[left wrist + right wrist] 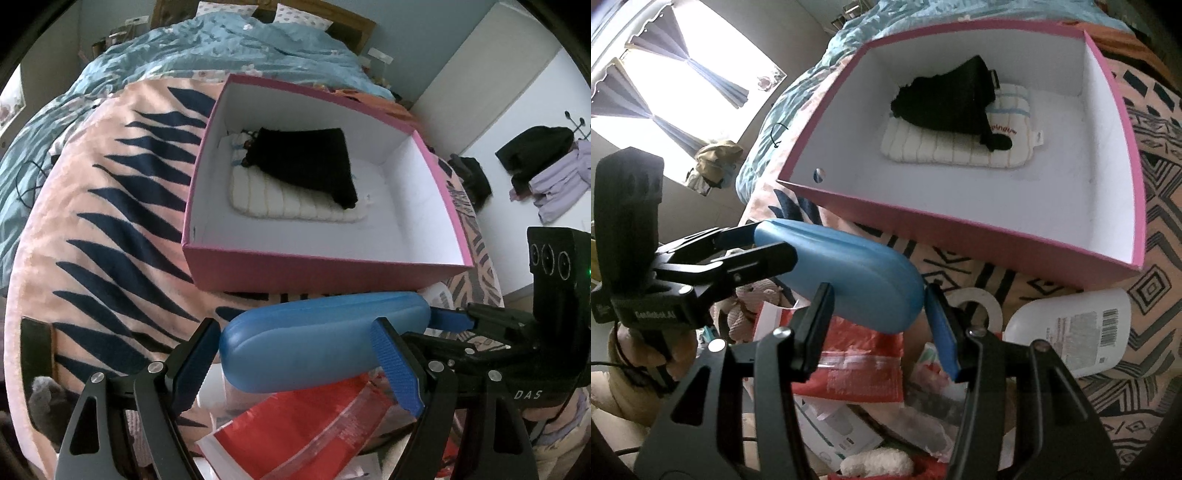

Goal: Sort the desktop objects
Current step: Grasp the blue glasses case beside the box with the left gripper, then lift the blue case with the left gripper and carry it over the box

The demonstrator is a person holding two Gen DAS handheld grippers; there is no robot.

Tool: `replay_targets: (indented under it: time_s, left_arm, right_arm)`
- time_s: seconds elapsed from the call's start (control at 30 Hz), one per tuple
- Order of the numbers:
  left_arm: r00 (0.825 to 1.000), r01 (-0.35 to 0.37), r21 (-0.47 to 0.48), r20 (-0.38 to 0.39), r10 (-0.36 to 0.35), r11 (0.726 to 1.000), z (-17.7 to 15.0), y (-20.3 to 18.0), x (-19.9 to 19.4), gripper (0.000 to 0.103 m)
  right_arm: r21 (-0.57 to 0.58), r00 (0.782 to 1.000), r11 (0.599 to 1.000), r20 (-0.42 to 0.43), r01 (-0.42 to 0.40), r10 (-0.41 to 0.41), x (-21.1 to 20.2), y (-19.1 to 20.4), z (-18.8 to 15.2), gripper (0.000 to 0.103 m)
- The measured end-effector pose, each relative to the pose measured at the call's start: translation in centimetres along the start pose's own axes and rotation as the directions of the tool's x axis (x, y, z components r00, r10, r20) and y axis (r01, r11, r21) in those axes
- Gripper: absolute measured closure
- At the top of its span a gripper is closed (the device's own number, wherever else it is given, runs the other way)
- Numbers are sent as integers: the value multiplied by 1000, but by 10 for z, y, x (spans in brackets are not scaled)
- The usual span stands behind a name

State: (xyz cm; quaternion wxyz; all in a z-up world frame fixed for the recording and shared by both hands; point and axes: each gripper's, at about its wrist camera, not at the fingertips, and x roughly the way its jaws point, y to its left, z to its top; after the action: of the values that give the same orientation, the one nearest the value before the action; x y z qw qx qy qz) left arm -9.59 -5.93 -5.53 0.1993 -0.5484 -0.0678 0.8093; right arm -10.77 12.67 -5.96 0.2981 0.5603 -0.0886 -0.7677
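A blue oblong case point(317, 347) hangs in the air just in front of a pink box point(321, 269). Both grippers grip it, one at each end. My left gripper point(295, 365) is shut on its left end. My right gripper point(879, 310) is shut on its other end point(849, 273). Each gripper shows in the other's view: the right one point(454, 321), the left one point(753, 243). The pink box point(960, 229) is white inside and holds a black cloth point(306, 162) on a white ribbed pad point(295, 206).
The box stands on a pink blanket with dark blue stripes point(110, 229) on a bed. Under the case lie a red packet point(864, 365), a white plastic bottle point(1075, 332), a white ring point(975, 302) and other clutter. Clothes point(546, 173) hang at the right.
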Motion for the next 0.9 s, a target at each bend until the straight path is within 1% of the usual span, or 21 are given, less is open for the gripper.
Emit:
replay_targets:
  time_s: [0.27,0.9]
  left_arm:
    - [999,11,32,45,-12,999,6,-15,-20,19]
    - [994,32,62,101,-39,998,19,-32,-37,19]
  right_arm:
    - [-15,999,1000,37,-12,13,-18,6,0,49]
    - [-27,993,1000,120,-8,11,-53,9,7,49]
